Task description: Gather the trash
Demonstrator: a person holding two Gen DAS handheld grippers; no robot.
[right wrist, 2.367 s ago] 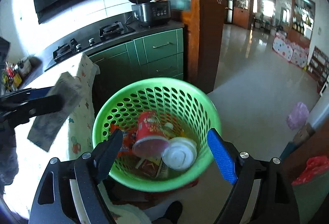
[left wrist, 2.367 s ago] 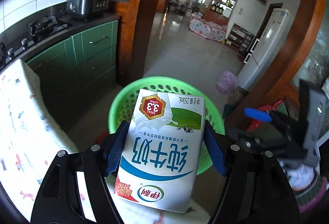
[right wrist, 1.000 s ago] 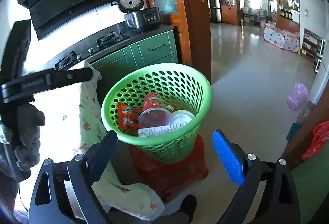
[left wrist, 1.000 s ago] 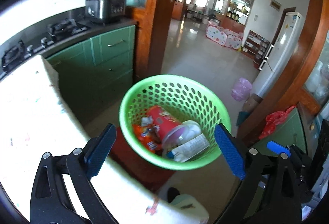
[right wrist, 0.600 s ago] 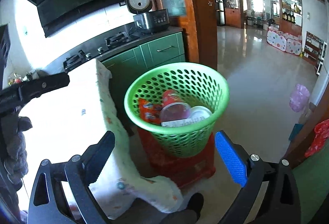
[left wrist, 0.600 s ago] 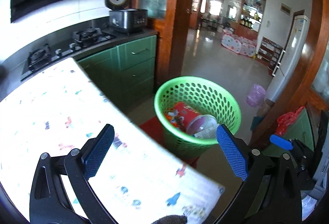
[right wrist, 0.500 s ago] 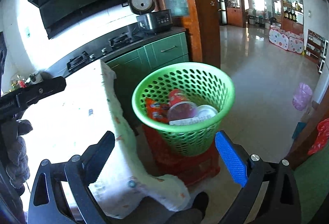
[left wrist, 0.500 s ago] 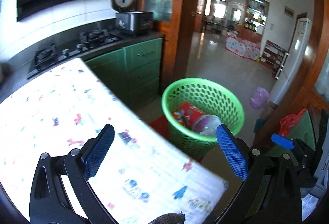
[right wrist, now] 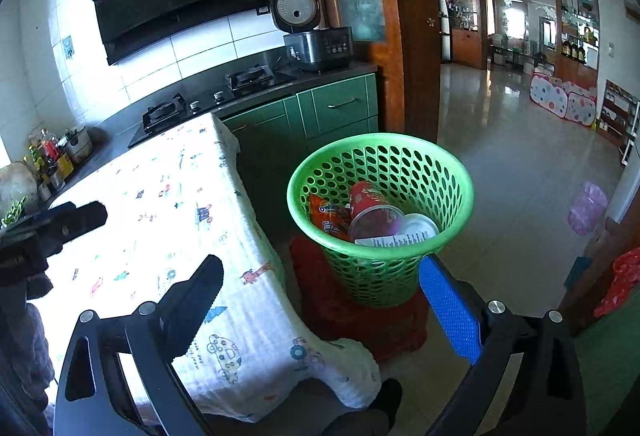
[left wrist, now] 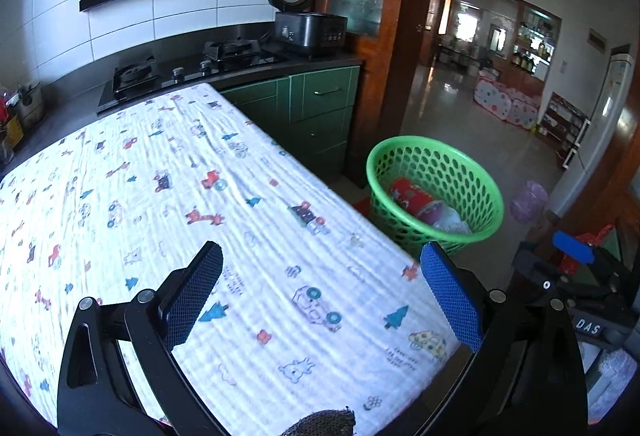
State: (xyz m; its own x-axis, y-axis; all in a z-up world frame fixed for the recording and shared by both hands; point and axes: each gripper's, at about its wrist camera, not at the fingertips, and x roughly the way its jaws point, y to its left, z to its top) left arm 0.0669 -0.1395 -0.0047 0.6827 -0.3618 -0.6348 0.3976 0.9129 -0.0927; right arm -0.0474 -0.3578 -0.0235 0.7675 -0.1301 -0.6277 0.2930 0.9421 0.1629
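Observation:
A green perforated basket (right wrist: 456,191) stands on a red stool (right wrist: 360,320) beside the table; it also shows in the left wrist view (left wrist: 492,191). In it lie a red cup (right wrist: 370,213), an orange snack wrapper (right wrist: 328,218), a white lid (right wrist: 420,224) and a milk carton (right wrist: 394,239). My left gripper (left wrist: 324,296) is open and empty above the table's patterned cloth (left wrist: 160,195). My right gripper (right wrist: 320,308) is open and empty, in front of the basket and lower than its rim.
A dark counter with a gas stove (left wrist: 180,67) and a rice cooker (left wrist: 304,23) runs behind the table, with green cabinets (right wrist: 340,107) below. A wooden door frame (right wrist: 412,35) stands behind the basket. The tiled floor (right wrist: 520,155) extends to the right.
My left gripper let the milk carton go into the basket, then drew back and swung left over the table. My right gripper also backed away from the basket.

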